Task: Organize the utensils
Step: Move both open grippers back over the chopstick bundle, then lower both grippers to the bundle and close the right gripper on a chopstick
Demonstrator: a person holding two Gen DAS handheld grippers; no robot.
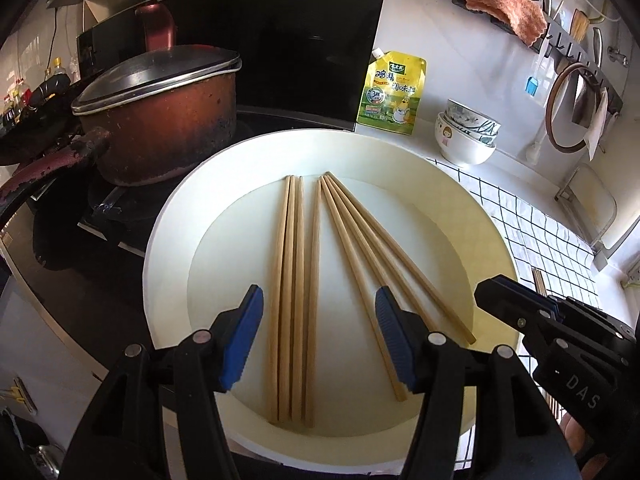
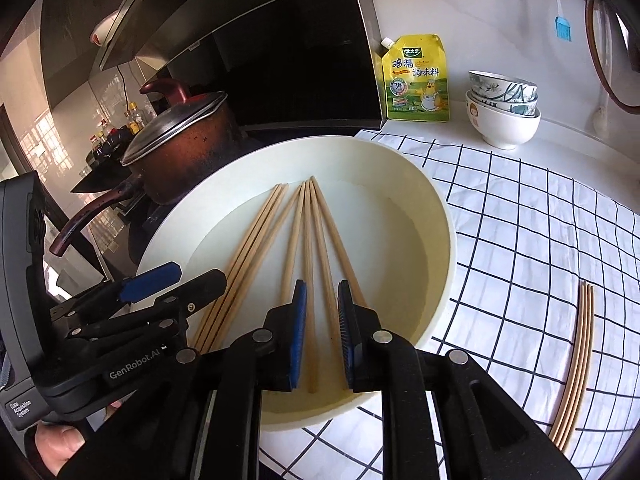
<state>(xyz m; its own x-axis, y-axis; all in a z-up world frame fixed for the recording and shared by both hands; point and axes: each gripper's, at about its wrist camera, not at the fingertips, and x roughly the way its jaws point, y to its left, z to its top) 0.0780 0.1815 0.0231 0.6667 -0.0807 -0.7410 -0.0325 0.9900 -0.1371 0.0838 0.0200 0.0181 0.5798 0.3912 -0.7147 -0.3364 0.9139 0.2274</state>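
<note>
Several wooden chopsticks lie in a wide white plate, in a left bundle and a fanned right bundle. My left gripper hovers open over the plate's near side, its blue pads either side of the left bundle. My right gripper is open with a narrow gap, low over the fanned chopsticks on the plate; nothing is held. The right gripper also shows in the left wrist view, and the left gripper in the right wrist view. Three chopsticks lie on the checked cloth.
A brown lidded pot sits on the stove left of the plate. A yellow seasoning pouch and stacked bowls stand behind it. A white checked cloth covers the counter right. Utensils hang on a wall rack.
</note>
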